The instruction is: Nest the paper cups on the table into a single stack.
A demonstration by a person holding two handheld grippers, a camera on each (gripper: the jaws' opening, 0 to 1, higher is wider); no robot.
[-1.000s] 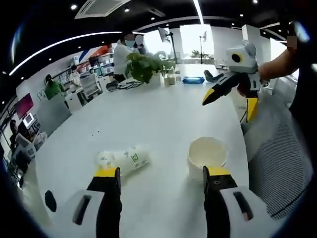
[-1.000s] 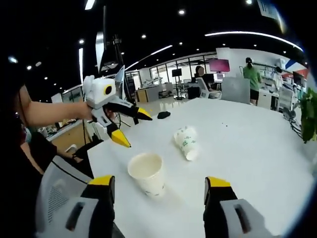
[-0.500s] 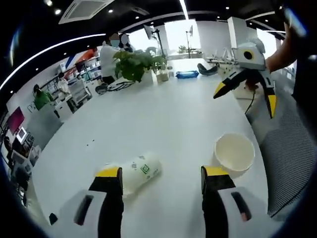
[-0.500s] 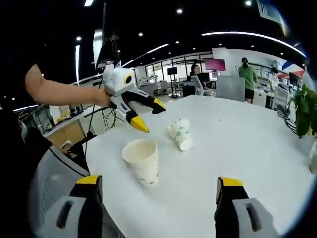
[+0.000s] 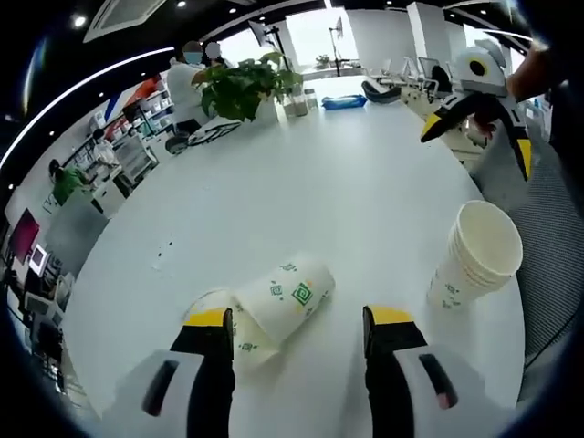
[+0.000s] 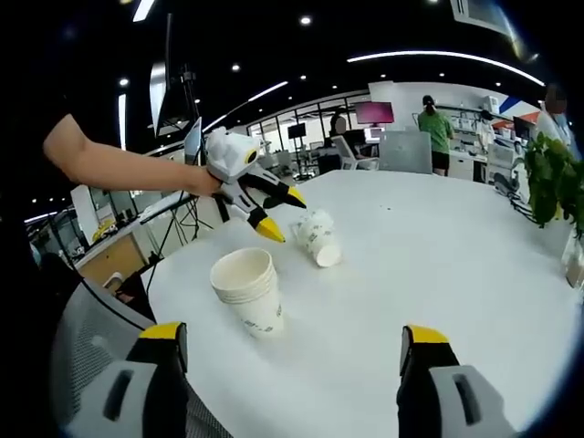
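Note:
On the white round table (image 5: 347, 182) a short stack of nested paper cups (image 5: 474, 255) stands upright near the right edge, also seen as stack (image 6: 246, 290). White cups with green print (image 5: 278, 301) lie on their side, one pushed into another. My left gripper (image 5: 299, 319) is open, low over the table, with the lying cups between its jaws. In the right gripper view the left gripper (image 6: 283, 213) hovers just beside the lying cups (image 6: 318, 239). My right gripper (image 6: 292, 333) is open and holds nothing, well back from the stack; it also hangs past the table's far right edge (image 5: 479, 146).
A potted plant (image 5: 239, 87) and a blue item (image 5: 342, 100) stand at the far end of the table. A grey mesh chair (image 6: 82, 347) sits at the table's edge by the stack. People stand and sit among desks in the office behind.
My left gripper has moved forward and down to the lying cups, which now sit between its jaws. The right gripper has stayed back and kept open.

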